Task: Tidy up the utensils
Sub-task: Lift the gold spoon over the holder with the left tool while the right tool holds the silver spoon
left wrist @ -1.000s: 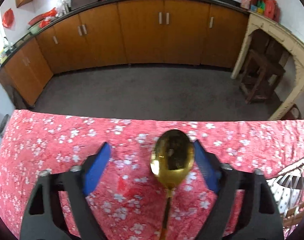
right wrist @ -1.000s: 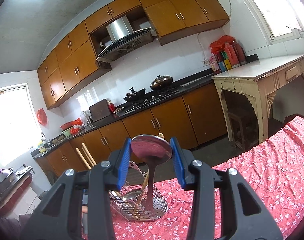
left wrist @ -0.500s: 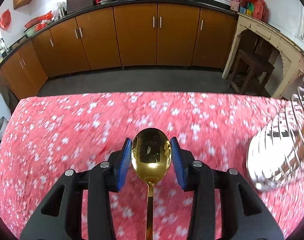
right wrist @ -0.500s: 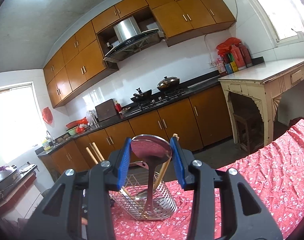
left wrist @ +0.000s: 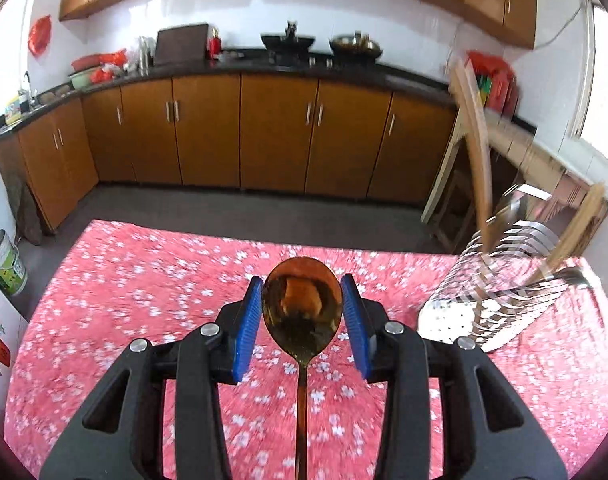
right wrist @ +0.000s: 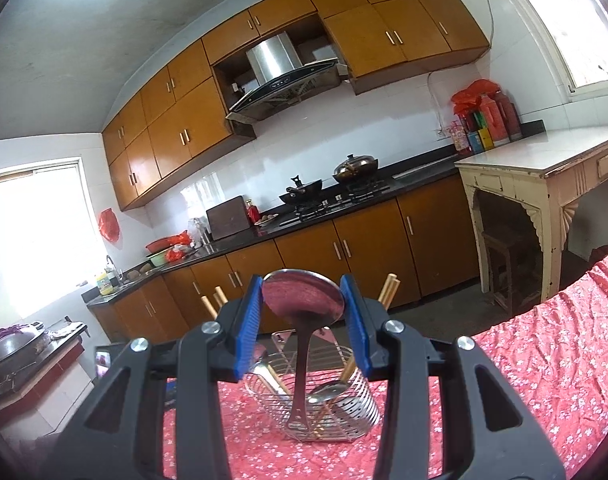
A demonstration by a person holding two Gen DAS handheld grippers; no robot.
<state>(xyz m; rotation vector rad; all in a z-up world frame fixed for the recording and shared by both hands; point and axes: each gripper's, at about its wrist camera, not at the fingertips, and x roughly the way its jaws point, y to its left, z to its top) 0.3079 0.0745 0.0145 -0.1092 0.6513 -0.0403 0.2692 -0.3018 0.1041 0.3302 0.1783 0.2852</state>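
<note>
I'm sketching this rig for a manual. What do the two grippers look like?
Both look alike. The left gripper and right gripper each have two matte black plastic fingers with cut-out openings and silver screw heads, tipped with ribbed blue pads facing inward. No cables, markings, sleeves or hands show in either view.

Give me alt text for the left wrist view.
The left gripper clamps a gold spoon by its bowl above a red floral tablecloth. A wire utensil basket with chopsticks stands at right; brown kitchen cabinets behind.
</note>
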